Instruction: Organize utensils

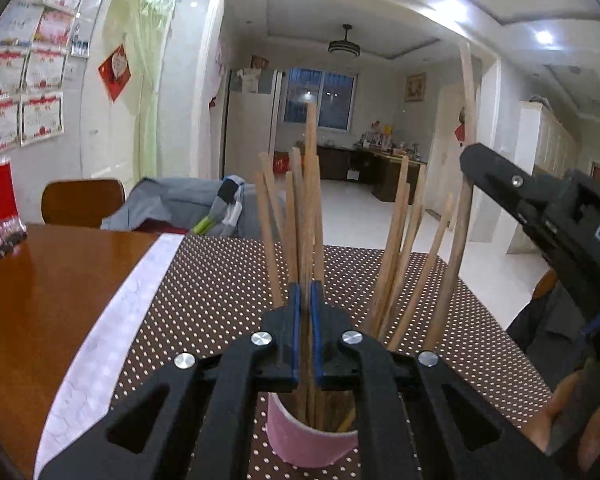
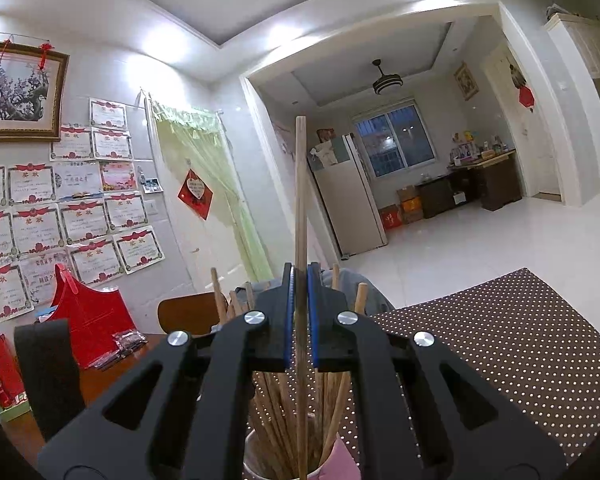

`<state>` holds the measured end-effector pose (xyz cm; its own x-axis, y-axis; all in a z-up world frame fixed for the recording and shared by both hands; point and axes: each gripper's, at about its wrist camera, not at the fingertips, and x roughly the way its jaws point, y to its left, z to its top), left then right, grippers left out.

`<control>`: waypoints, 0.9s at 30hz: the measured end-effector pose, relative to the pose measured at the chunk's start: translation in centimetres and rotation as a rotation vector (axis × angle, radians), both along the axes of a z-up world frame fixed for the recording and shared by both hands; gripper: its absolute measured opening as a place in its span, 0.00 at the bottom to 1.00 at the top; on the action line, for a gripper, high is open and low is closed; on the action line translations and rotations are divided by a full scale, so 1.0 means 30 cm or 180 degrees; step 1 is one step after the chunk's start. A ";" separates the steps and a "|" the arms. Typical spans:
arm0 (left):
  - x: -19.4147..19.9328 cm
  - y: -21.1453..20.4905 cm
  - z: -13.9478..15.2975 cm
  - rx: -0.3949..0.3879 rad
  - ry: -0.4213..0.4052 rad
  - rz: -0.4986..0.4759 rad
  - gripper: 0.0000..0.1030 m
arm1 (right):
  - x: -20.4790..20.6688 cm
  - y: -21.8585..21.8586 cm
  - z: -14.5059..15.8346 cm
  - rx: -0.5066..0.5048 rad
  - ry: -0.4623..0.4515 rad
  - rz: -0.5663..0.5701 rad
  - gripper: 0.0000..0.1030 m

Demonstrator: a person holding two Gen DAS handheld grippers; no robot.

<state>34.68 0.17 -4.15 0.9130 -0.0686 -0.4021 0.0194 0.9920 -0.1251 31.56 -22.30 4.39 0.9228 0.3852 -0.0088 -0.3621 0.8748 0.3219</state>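
**Both grippers clamped on chopsticks above the pink cup**

Your left gripper had its jaws clenched on one upright chopstick, the blue pads nearly together with the stick running up between them. The stick's lower end reached down into the pink cup, so you seemed to be either seating it or lifting it out; the frames did not settle which. Holding it vertical made sense, since a tilted stick would catch on its neighbours.

Your right gripper was likewise shut on a single chopstick, gripped below its middle and standing plumb over the same cup. In the left wrist view that gripper came in from the right, with its stick rising well above the rest.

The cup stood on the dotted brown mat, which covered part of the wooden table. It kept the sticks bundled and upright, though they fanned apart at the top into two loose groups. Counting them was uncertain because they overlapped: I made out roughly a dozen chopsticks, two of them in your jaws, and one cup.

Further out on the table sat a red box and a few small packets, well apart from the cup. A brown chair back stood at the far edge.
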 end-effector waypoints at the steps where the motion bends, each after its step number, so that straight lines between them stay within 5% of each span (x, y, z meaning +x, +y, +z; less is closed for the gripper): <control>1: -0.006 0.013 0.000 -0.0046 0.0001 0.0002 0.10 | -0.001 0.001 0.000 0.0000 -0.0002 -0.0005 0.06; 3: -0.017 0.033 0.005 -0.0086 -0.0001 0.0031 0.29 | 0.002 0.004 -0.001 -0.0007 0.0004 0.0011 0.06; 4: -0.030 0.049 0.012 -0.0086 -0.0010 0.0058 0.30 | -0.002 0.003 -0.003 -0.0009 0.0003 0.0003 0.06; 17: -0.083 0.163 0.073 0.0226 -0.0121 0.0448 0.32 | -0.027 0.048 0.008 -0.0047 -0.0089 -0.0037 0.06; 27: -0.083 0.214 0.088 0.0117 -0.0102 0.0496 0.32 | -0.002 0.121 0.035 -0.0197 -0.0196 -0.0134 0.07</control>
